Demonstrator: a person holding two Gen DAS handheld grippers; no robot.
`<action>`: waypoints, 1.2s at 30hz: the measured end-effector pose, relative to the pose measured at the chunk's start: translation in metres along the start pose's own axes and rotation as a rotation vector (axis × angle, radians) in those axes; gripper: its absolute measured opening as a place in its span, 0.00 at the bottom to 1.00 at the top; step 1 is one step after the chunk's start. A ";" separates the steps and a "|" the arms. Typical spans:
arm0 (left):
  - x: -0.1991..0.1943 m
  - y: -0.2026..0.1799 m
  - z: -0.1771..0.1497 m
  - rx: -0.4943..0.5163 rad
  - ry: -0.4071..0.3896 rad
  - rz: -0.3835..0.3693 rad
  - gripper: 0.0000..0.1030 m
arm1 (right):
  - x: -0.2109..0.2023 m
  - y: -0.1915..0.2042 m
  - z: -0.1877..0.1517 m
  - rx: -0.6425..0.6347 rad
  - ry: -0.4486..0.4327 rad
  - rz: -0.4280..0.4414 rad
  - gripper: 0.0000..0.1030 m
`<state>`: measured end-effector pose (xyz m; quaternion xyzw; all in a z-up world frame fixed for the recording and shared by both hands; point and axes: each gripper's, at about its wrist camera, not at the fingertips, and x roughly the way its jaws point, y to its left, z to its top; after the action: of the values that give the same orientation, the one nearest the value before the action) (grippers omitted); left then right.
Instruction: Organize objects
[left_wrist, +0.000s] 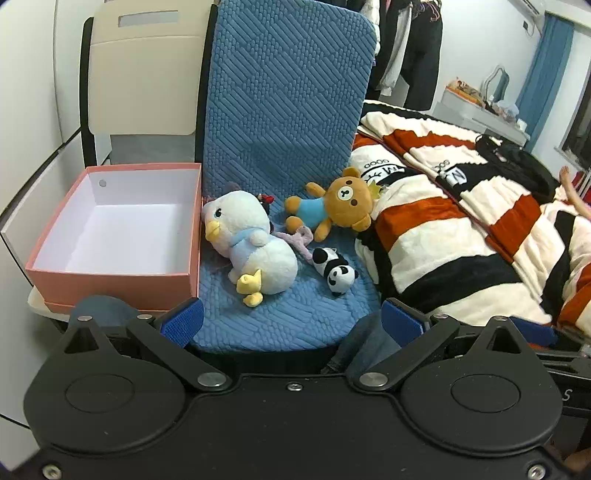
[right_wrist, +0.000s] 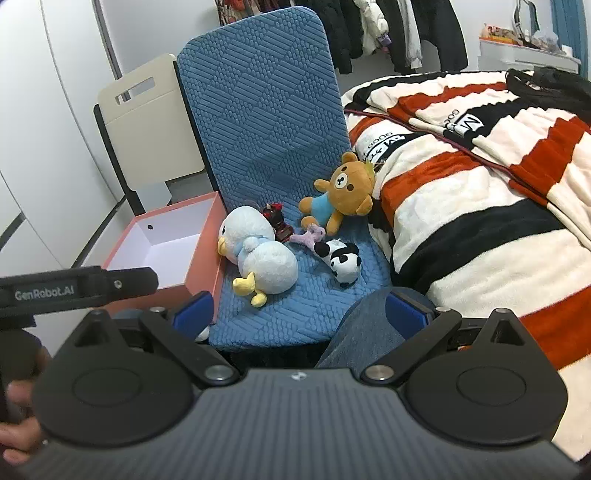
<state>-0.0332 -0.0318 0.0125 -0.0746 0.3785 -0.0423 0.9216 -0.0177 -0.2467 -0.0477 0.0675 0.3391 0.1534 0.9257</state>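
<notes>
Pink cardboard box (left_wrist: 114, 236) is sitting open, touching the blue chair cushion (left_wrist: 280, 110) (left edge). Duck plush (left_wrist: 251, 240), bear (left_wrist: 332, 205) and panda (left_wrist: 336, 269) are lying there beyond both claws, left claw (left_wrist: 291, 321) and right claw (right_wrist: 299, 310) gaping wide, holding nothing.

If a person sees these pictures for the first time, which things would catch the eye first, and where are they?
Probably the pile of soft toys on the blue cushion: a big white duck in front, a brown bear behind it, a small panda to the right. Next, the open pink box left of the cushion, and the striped blanket on the right.
</notes>
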 end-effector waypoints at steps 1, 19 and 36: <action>0.003 -0.001 -0.001 0.006 0.002 0.007 0.99 | 0.002 0.001 0.000 -0.010 -0.004 -0.002 0.98; 0.072 0.023 -0.011 -0.023 0.009 0.064 0.99 | 0.067 -0.032 -0.028 0.019 -0.002 0.001 0.99; 0.153 0.030 -0.020 -0.039 0.061 0.056 0.99 | 0.148 -0.047 -0.046 -0.012 0.001 0.011 0.98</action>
<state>0.0621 -0.0247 -0.1126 -0.0805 0.4089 -0.0115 0.9090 0.0706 -0.2413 -0.1833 0.0636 0.3383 0.1606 0.9250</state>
